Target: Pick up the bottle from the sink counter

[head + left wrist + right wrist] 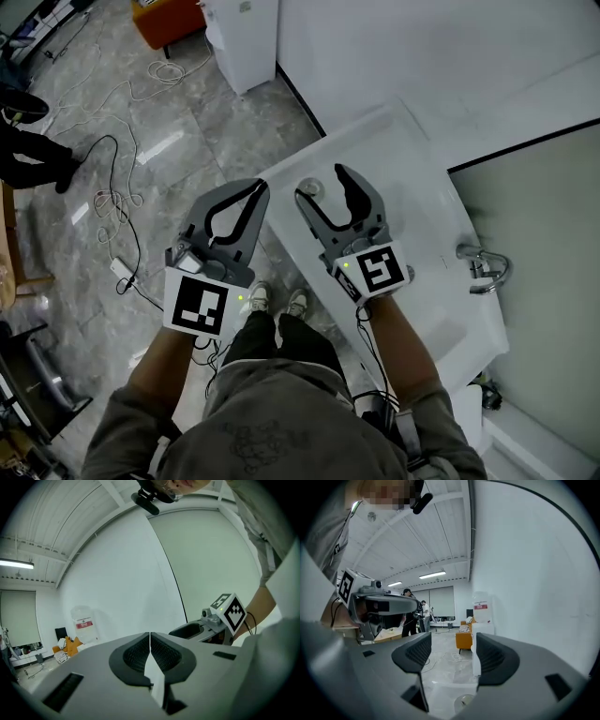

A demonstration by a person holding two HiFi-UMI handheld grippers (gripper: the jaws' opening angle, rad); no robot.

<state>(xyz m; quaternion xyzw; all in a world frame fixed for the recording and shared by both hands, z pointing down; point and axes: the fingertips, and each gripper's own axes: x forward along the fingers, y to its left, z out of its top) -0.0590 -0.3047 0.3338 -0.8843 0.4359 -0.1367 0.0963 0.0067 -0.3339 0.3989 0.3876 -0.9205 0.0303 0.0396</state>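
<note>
I see no clear bottle in any view. A small round pale object (314,186) lies on the white sink counter (412,178); it also shows as a round object (464,701) low in the right gripper view, and I cannot tell what it is. My right gripper (321,183) hangs over the counter's near corner, open, with nothing between its pads (412,654), and the round object sits below the gap. My left gripper (261,187) is beside it over the floor, shut and empty, its pads (140,653) pressed together.
A chrome faucet (483,267) stands at the counter's right. A white water dispenser (242,37) and an orange seat (164,19) are on the far floor, with loose cables (112,202) to the left. People (412,616) stand in the background.
</note>
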